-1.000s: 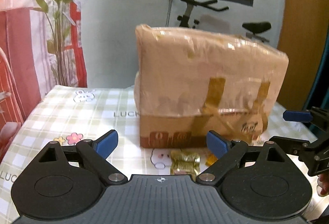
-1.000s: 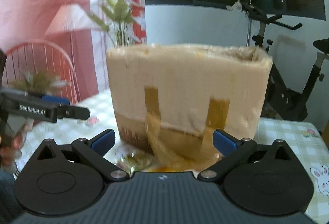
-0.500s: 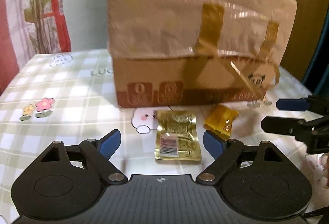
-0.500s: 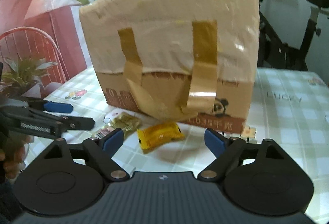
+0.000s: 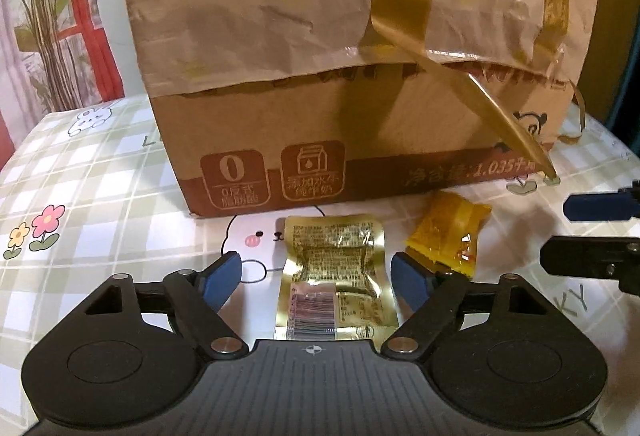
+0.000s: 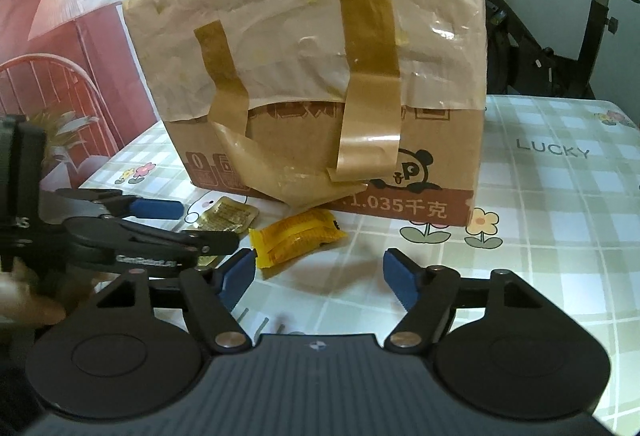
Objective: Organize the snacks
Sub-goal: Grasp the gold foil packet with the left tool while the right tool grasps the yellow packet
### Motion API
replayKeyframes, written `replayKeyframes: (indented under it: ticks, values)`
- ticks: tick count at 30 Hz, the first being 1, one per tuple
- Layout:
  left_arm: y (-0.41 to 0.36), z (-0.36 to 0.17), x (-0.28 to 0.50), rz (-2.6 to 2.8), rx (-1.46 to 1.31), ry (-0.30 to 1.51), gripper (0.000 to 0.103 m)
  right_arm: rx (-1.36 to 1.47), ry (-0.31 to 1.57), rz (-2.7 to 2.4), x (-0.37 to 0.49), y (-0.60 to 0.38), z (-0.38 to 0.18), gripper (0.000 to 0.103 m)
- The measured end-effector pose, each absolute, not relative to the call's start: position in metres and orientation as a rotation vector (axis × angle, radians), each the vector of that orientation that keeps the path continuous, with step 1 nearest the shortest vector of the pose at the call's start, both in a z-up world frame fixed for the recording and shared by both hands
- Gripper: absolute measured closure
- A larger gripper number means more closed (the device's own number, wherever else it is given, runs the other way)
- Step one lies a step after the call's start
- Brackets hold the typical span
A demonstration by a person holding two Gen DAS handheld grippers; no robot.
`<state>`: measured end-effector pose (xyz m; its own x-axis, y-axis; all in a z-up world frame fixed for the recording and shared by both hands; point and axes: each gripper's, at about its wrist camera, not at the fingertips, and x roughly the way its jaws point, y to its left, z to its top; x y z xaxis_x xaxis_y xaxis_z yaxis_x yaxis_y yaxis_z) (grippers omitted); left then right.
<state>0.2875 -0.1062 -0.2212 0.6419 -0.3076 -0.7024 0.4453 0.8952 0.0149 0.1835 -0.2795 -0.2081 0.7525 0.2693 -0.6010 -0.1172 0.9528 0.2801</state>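
A gold foil snack packet (image 5: 334, 276) lies flat on the checked tablecloth in front of a tall cardboard box (image 5: 340, 55). My left gripper (image 5: 316, 282) is open, its blue fingertips on either side of the packet, low over it. An orange-yellow snack packet (image 5: 448, 236) lies just right of it. In the right wrist view the orange packet (image 6: 296, 236) lies ahead and left of my open right gripper (image 6: 320, 276), with the gold packet (image 6: 226, 213) farther left beside the left gripper (image 6: 160, 224). The right gripper's fingers (image 5: 596, 207) show at the left view's right edge.
The box (image 6: 320, 75) is wrapped in paper with loose brown tape strips hanging down its front. The tablecloth (image 6: 560, 215) extends to the right of the box. A plant and red curtain stand behind on the left, an exercise bike (image 6: 560, 15) on the right.
Both grippers have moved forward and down toward the table. The gold packet now sits between the left fingertips, and the orange packet is nearer the right gripper.
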Motion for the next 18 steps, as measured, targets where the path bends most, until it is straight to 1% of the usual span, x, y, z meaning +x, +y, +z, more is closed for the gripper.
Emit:
replayKeyframes:
  ticks: [1, 2, 3, 6, 11, 18]
  values:
    - [-0.106, -0.221, 0.287, -0.434, 0.192, 0.759, 0.020, 0.234, 0.689, 0.212, 0.183, -0.279, -0.208, 0.030]
    - [-0.105, -0.220, 0.285, -0.442, 0.193, 0.753, 0.029, 0.236, 0.690, 0.211, 0.184, -0.279, -0.208, 0.031]
    - [-0.105, -0.219, 0.284, -0.451, 0.197, 0.743, 0.046, 0.237, 0.691, 0.210, 0.184, -0.278, -0.209, 0.031]
    - [-0.101, -0.214, 0.279, -0.439, 0.207, 0.739, 0.048, 0.248, 0.697, 0.210, 0.185, -0.279, -0.209, 0.034]
    - [-0.082, -0.208, 0.276, -0.410, 0.138, 0.752, 0.054, 0.258, 0.720, 0.241, 0.192, -0.272, -0.209, 0.035]
    - [-0.055, -0.190, 0.262, -0.374, 0.042, 0.708, 0.054, 0.307, 0.804, 0.257, 0.221, -0.256, -0.215, 0.036]
